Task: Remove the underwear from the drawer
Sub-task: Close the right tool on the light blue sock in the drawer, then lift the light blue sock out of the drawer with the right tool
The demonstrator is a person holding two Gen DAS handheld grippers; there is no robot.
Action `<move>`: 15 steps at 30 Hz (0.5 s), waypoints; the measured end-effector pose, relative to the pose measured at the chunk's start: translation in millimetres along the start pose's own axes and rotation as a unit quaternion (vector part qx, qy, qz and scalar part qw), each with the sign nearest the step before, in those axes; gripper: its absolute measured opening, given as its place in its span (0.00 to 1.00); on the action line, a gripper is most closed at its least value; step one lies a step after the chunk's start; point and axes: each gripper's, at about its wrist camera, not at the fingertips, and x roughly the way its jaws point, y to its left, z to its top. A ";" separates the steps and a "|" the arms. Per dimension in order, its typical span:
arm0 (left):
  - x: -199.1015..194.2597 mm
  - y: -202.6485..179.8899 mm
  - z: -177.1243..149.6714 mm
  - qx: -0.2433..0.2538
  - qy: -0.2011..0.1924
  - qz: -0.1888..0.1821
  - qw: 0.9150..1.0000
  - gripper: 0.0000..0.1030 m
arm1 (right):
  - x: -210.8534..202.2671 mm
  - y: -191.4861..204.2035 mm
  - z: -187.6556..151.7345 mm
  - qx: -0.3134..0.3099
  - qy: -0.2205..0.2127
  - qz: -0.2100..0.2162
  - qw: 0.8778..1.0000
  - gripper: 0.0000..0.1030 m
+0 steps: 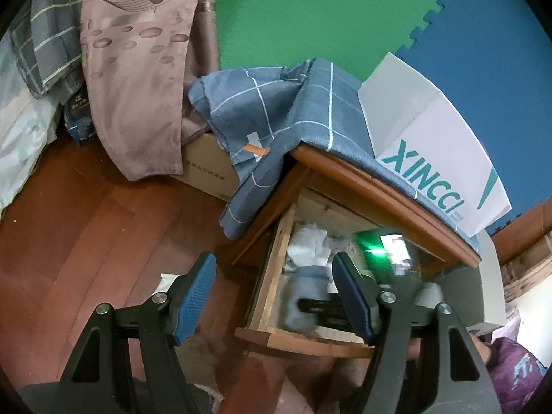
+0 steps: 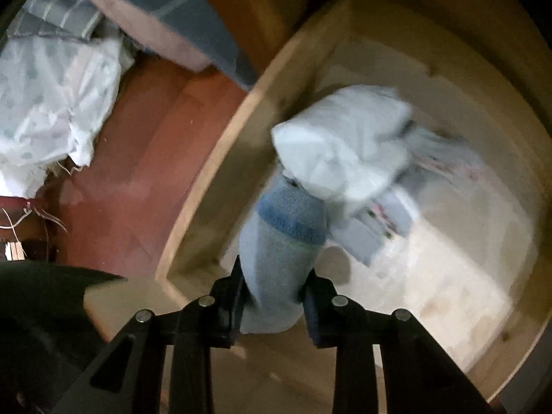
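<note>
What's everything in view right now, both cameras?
Underwear: one, pale blue with darker blue band, clamped over the open drawer.
White bag: one, in drawer beyond it.
Drawer: one, pale wood, pulled open.
Nightstand: one, reddish wood.
Checked cloth: one, blue-grey, draped over nightstand.
XINCCI box: one, white, on top.
Cardboard box: one, brown, on floor.
Left gripper: open, above drawer's front.
Right gripper: shut on underwear.

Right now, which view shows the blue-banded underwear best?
The right wrist view: the underwear fills the centre, pinched in the right claw above the drawer. The left wrist view shows it only as a blur behind the open left claw.
</note>
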 end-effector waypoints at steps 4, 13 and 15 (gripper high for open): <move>5.0 -14.0 -3.5 0.030 0.006 0.010 0.999 0.64 | -35.8 -30.0 -29.3 0.023 -0.034 0.008 0.999 0.28; 29.3 -55.1 -19.0 0.109 0.039 0.018 0.993 0.71 | -95.4 -90.2 -82.2 0.078 -0.110 0.046 0.990 0.28; 36.6 -64.2 -23.2 0.125 0.050 0.015 0.991 0.71 | -103.0 -99.7 -90.8 0.093 -0.131 0.060 0.985 0.28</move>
